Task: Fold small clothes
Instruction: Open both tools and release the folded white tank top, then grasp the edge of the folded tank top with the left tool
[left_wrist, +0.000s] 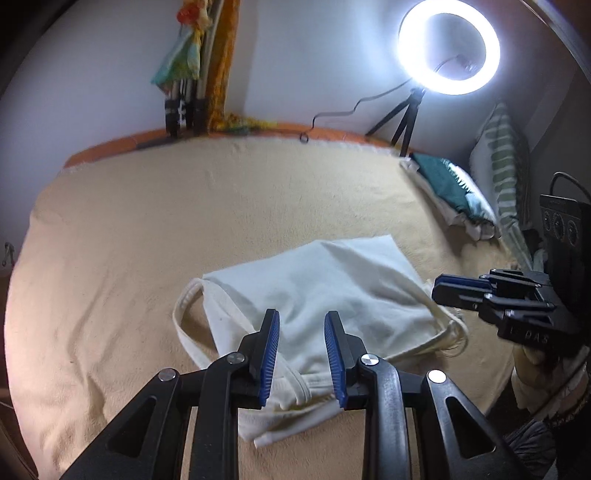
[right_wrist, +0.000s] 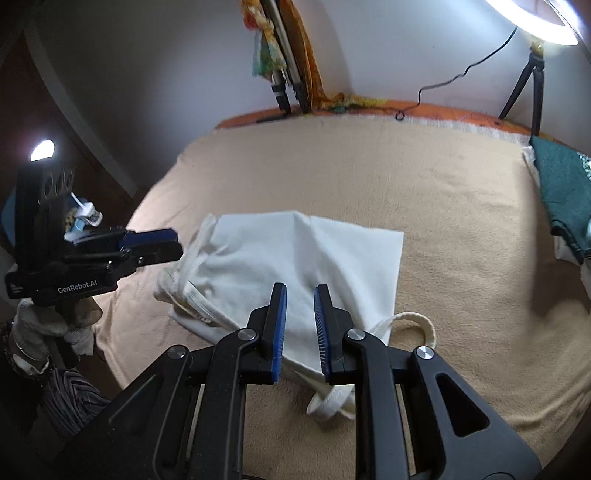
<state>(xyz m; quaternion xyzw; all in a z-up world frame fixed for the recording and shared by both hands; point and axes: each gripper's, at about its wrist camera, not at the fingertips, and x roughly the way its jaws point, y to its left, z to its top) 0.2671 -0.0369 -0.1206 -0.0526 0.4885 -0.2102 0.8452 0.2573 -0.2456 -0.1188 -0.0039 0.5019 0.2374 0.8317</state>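
Tongs (left_wrist: 301, 347), two; one white vest (left_wrist: 325, 291)

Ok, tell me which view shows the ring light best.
The left wrist view: the whole glowing ring light shows there on its small tripod at the far edge of the bed. The right wrist view catches only a bright arc cut off at the top right corner, above the tripod's legs.

Cream-white garment (left_wrist: 325, 291) on a plain tan blanket (left_wrist: 147, 221), orange edging (left_wrist: 110, 147) along its far side. Black grippers, the left gripper (left_wrist: 301, 354) and the right gripper (right_wrist: 300, 328), both with blue ribbed pads (left_wrist: 271, 347). Teal folded cloth (left_wrist: 439, 181), and a green-and-white striped pillow (left_wrist: 502, 162). The ring light (left_wrist: 448, 46) glows white on black tripod legs.
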